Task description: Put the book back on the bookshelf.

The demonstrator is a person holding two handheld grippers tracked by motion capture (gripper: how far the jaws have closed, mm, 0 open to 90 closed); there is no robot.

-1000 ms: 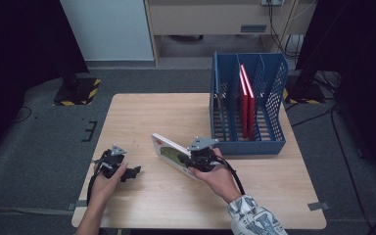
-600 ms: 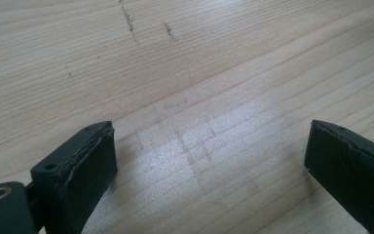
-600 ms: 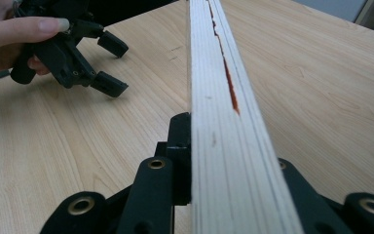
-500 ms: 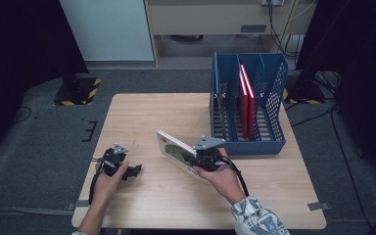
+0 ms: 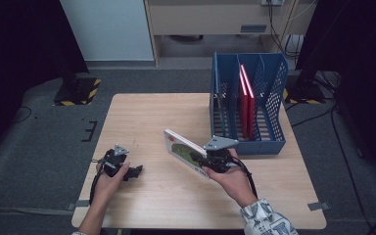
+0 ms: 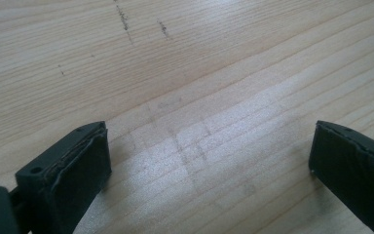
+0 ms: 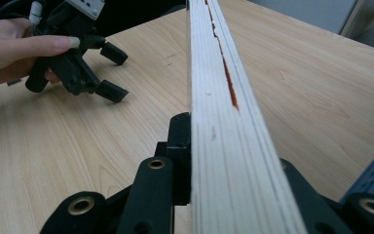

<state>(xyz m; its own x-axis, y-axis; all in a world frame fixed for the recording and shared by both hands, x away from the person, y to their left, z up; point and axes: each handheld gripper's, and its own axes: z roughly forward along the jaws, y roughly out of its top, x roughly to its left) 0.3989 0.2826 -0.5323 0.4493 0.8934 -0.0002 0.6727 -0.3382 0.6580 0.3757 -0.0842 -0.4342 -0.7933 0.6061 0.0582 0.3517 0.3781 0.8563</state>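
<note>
A thin picture book [image 5: 183, 149] with a white cover and a green picture is held tilted above the wooden table [image 5: 156, 112], with my right gripper [image 5: 211, 163] shut on its lower edge. In the right gripper view the book's page edge [image 7: 219, 97] runs straight up from my right gripper [image 7: 233, 156], one jaw on each side. My left gripper [image 5: 133, 172] rests low at the table's front left. Its jaws [image 6: 209, 165] have just been opening wider, and between them lies bare wood. It also appears across the table in the right gripper view [image 7: 113, 73].
A blue mesh file rack [image 5: 247, 142] stands at the table's right side, just beyond the right gripper. Two red books [image 5: 247, 98] stand upright in one of its slots. Dark floor lies past the table's edges, and a cabinet stands behind.
My right gripper has carried the book a little to the right, toward the rack, and slightly higher. The left hand has stayed in place.
</note>
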